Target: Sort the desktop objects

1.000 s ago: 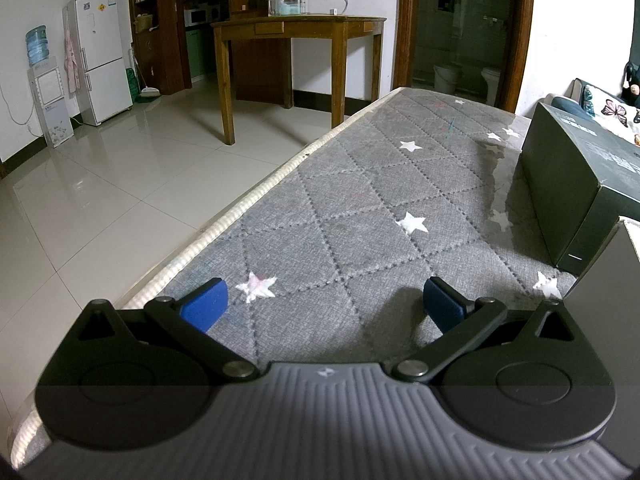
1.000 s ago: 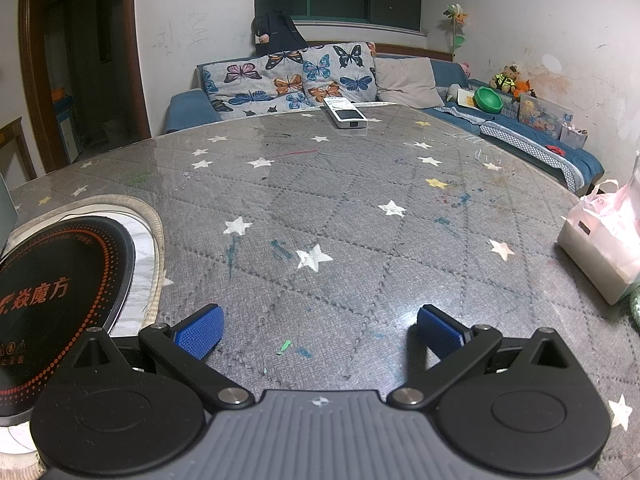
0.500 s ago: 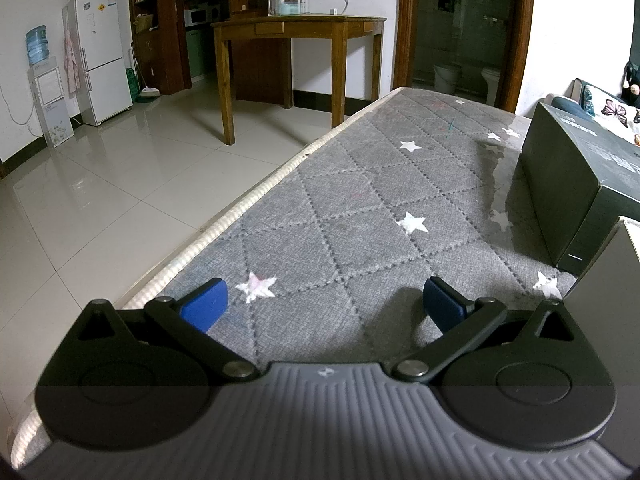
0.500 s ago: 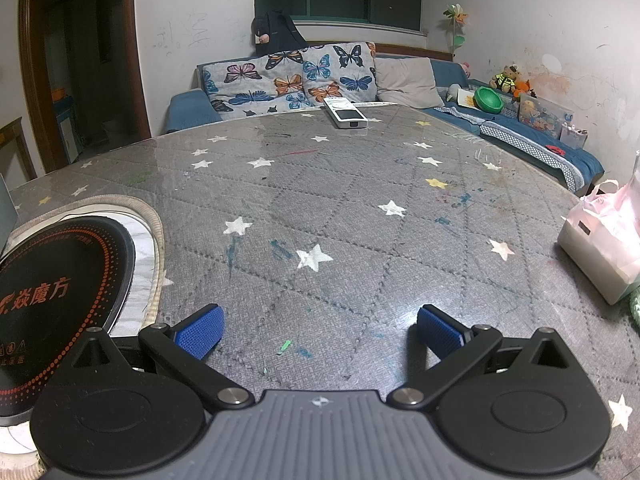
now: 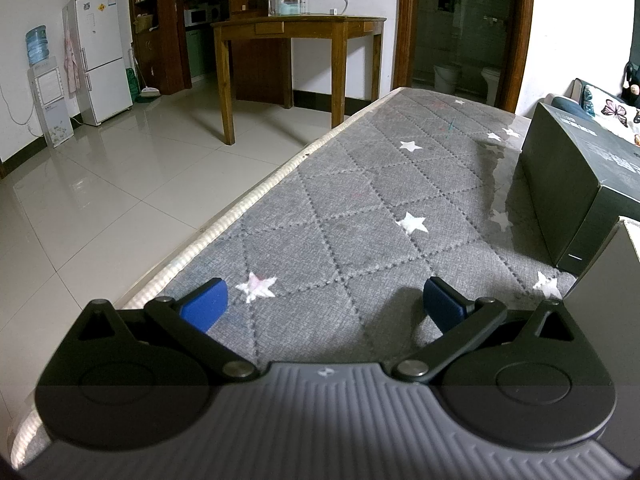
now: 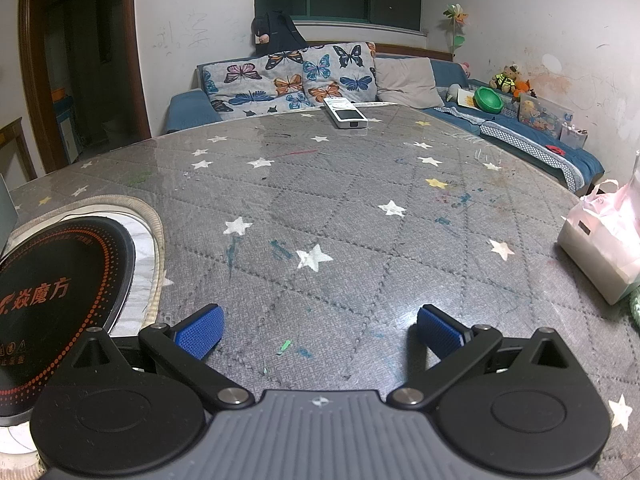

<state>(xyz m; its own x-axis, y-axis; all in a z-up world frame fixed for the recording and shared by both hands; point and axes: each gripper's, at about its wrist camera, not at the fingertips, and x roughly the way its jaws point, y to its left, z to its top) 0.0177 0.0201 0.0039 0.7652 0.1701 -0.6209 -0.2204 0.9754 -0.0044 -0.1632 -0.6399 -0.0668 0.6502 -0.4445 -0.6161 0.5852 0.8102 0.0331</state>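
Evenly lit, glossy glare, fisheye-warped edges

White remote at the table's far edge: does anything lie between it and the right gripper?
Nothing visible does. The right gripper is open and empty, and only bare star-patterned table cover lies before the white remote. The black disc sits off left, the pink bag off right.

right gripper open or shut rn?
Open. The right gripper has its blue ribbed pads spread wide, with only the grey star-patterned table cover between them; nothing held.

dark box (image 5: 576,184) cut off right, induction cooker (image 6: 52,300) cut off left
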